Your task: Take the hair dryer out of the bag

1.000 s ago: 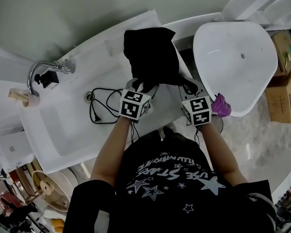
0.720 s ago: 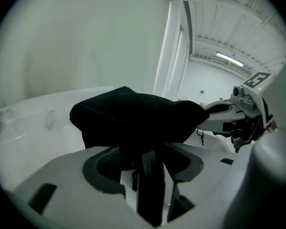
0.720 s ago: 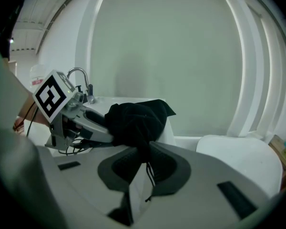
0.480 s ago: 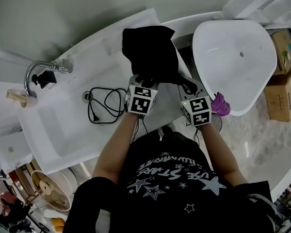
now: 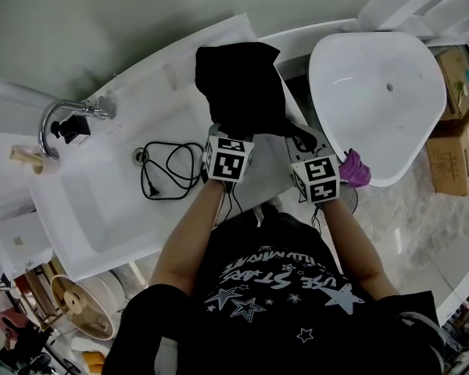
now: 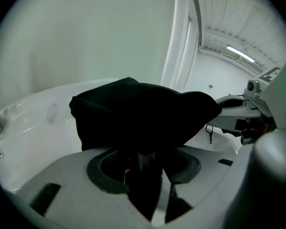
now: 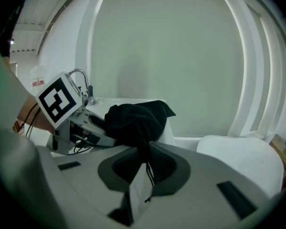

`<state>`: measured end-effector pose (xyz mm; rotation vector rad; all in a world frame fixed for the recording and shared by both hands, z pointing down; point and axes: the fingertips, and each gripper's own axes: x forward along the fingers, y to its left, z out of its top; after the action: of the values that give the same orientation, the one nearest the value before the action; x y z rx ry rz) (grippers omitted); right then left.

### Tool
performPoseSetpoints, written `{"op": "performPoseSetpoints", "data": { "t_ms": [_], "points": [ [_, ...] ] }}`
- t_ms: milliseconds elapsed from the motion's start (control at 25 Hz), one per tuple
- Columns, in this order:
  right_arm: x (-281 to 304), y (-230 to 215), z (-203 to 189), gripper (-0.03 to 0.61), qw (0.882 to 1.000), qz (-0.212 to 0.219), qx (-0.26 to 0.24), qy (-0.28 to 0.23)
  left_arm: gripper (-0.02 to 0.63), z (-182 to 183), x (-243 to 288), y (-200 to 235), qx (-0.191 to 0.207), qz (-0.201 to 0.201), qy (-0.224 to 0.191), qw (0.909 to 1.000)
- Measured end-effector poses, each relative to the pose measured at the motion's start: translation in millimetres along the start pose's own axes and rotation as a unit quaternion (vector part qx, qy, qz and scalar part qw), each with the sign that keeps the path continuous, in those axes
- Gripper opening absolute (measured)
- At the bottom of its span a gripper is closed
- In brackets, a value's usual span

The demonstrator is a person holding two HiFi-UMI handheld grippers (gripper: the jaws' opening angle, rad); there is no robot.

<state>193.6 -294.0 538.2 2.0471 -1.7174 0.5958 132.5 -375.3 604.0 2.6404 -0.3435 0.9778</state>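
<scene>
The left gripper (image 5: 230,133) sits further right than 1 second ago, its jaws just closing on the black cloth bag (image 5: 241,80). The right gripper (image 5: 303,139), nearly closed, pinches the bag's near corner. The bag lies at the far right corner of the white washbasin counter (image 5: 86,201).

Washroom fittings around a long white sink

The long white sink (image 5: 86,209) has a curved chrome faucet (image 5: 56,119) at its far left corner and a small round drain (image 5: 141,155) in its floor. Right of the sink stands a rounded white basin (image 5: 375,92), with a purple thing (image 5: 356,170) at the rim that faces the sink. Further right of the sink sit cardboard boxes (image 5: 455,158). Below the sink's left end stands a round beige bowl (image 5: 82,303).
</scene>
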Motion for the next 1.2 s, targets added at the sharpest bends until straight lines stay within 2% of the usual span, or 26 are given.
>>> {"op": "performPoseSetpoints", "data": {
  "t_ms": [160, 760, 1200],
  "points": [
    [0, -2, -3, 0.038, 1.0, -0.003, -0.004, 0.002, 0.204, 1, -3, 1, 0.006, -0.008, -0.01, 0.9999],
    [-1, -10, 1, 0.034, 1.0, -0.012, 0.005, -0.006, 0.204, -8, -29, -14, 0.029, -0.037, -0.001, 0.9989],
    [-7, -3, 7, 0.034, 1.0, 0.006, 0.008, -0.013, 0.204, -13, -50, -21, 0.039, -0.034, -0.005, 0.9986]
  ]
}}
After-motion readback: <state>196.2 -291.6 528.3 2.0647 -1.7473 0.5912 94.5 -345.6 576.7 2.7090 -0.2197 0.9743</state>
